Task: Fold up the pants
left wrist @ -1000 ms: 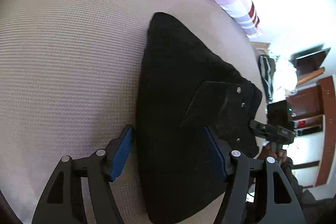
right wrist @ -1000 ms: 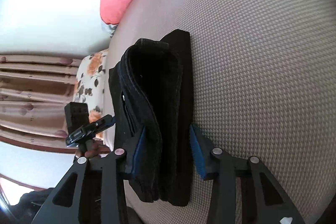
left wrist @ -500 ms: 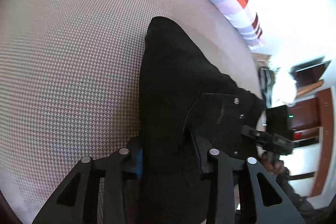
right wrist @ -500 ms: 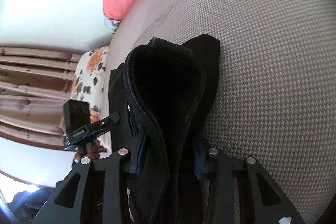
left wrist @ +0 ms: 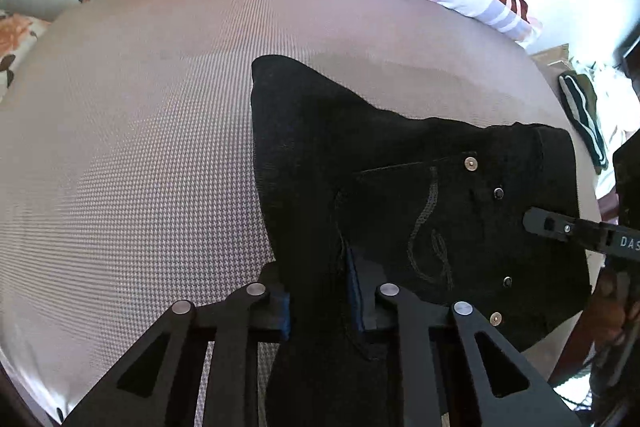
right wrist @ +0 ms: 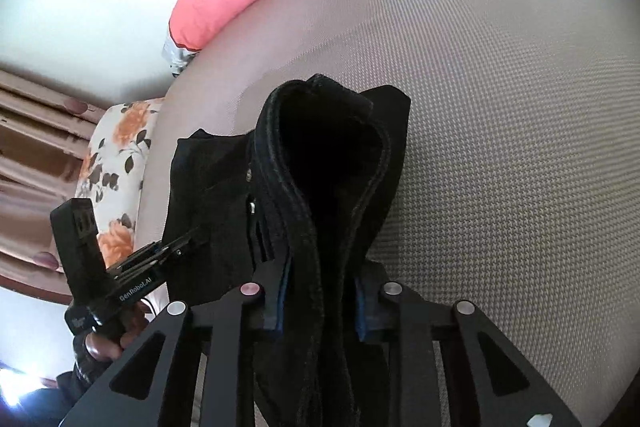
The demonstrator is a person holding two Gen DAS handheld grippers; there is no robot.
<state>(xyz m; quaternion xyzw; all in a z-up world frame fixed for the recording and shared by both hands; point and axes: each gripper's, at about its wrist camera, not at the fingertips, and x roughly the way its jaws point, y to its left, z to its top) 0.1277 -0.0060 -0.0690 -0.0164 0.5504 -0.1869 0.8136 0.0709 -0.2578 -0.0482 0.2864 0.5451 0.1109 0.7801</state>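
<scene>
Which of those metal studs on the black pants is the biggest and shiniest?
The silver rivet at the pocket's top corner on the pants; the dark studs below it are smaller and duller.

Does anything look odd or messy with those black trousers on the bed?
Nothing looks damaged or spilled. The black denim pants are bunched rather than flat: the left hand-held gripper pinches one edge and the right hand-held gripper pinches the thick waistband, which gapes open. That suits mid-fold handling on the beige woven bedcover.
</scene>
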